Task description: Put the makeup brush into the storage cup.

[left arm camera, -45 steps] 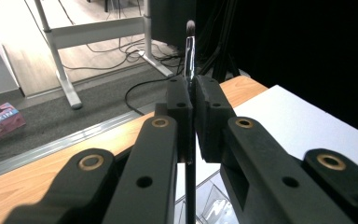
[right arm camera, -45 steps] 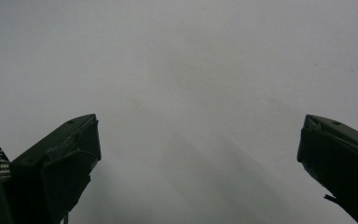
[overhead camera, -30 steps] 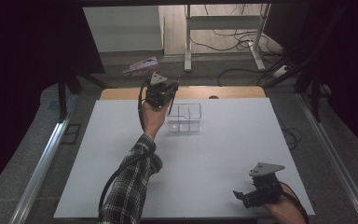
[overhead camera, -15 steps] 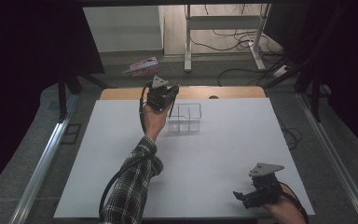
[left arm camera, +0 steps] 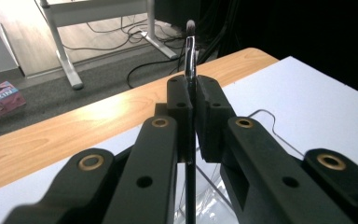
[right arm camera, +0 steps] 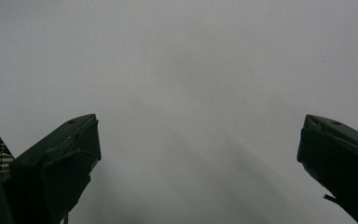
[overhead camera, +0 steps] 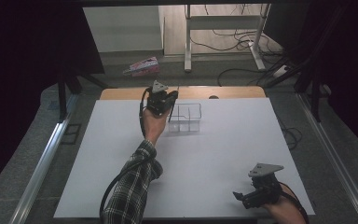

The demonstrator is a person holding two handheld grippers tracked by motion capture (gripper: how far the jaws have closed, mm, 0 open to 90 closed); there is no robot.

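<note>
My left gripper (overhead camera: 164,101) is held up at the back of the white table (overhead camera: 121,154), just left of a clear divided box (overhead camera: 185,116). It is shut on a thin black makeup brush (left arm camera: 189,51). The brush stands upright between the jaws, with its dark bristle tip above them. The brush handle runs down out of sight below the jaws. In the left gripper view the clear box rim (left arm camera: 272,126) lies just beyond and right of the left gripper (left arm camera: 193,100). My right gripper (overhead camera: 243,198) rests low at the table's front right, open with nothing between its jaws (right arm camera: 198,144).
A wooden strip (overhead camera: 233,92) runs along the table's back edge. On the floor beyond lie a pink packet (overhead camera: 142,66), a desk frame (overhead camera: 223,28) and cables. Metal rails (overhead camera: 42,163) flank both sides of the table.
</note>
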